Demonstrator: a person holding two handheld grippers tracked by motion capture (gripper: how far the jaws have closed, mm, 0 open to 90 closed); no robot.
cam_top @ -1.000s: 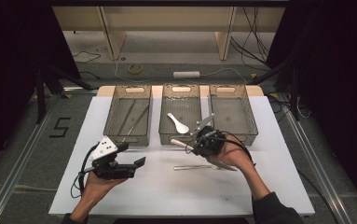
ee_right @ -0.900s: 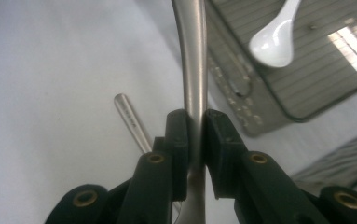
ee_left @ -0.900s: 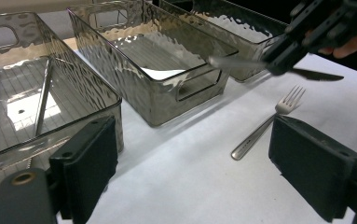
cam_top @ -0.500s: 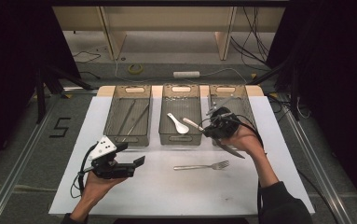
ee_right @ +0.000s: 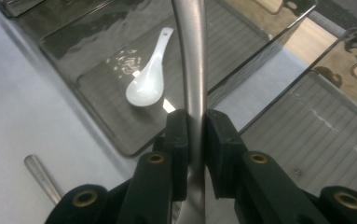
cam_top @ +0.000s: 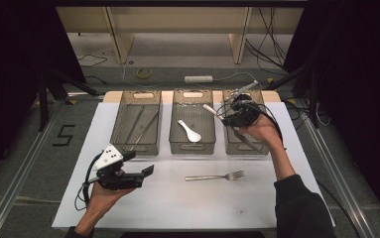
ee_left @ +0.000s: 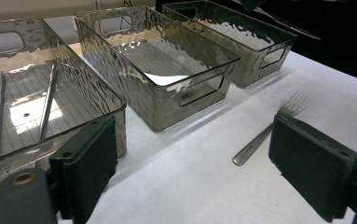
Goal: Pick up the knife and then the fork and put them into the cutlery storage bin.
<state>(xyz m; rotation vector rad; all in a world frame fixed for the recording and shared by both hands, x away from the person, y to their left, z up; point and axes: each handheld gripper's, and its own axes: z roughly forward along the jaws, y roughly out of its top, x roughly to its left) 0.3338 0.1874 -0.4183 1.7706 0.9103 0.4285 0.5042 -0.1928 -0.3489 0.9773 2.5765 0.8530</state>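
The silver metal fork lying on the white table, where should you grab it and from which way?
Probably grip the silver metal fork by the middle of its long straight handle, coming from above with the jaws across it. It lies flat on the white table, handle pointing left, tines right, so the narrow handle fits between the jaws.

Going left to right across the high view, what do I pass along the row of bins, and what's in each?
Left bin with long metal utensils → middle bin with a white spoon → right bin, above which the right gripper is clamped on a metal utensil.
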